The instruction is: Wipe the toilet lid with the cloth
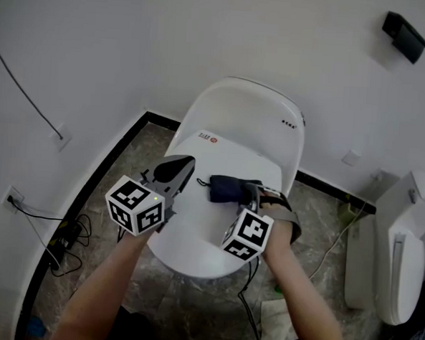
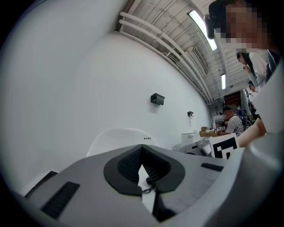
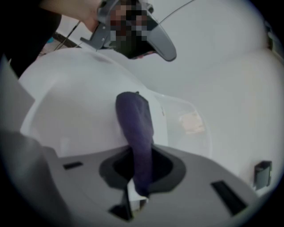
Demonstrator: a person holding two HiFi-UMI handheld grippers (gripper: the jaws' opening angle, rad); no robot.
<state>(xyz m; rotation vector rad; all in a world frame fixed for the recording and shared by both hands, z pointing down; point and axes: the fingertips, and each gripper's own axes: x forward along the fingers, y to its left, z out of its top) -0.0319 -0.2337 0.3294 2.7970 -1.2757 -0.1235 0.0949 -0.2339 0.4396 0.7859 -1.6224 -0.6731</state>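
Over the closed toilet lid [image 1: 194,236], I note my right tongs [image 1: 255,193] clamped on the dark cloth [image 1: 224,189], which sits at the lid's middle, placed for wiping. My left tongs [image 1: 182,165] are pressed together, empty, and held aside, presumably to leave the stroke room.

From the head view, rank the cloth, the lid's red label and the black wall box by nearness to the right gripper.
1. cloth, held in the right gripper.
2. red label, up the lid, leftward.
3. black wall box, top right wall.
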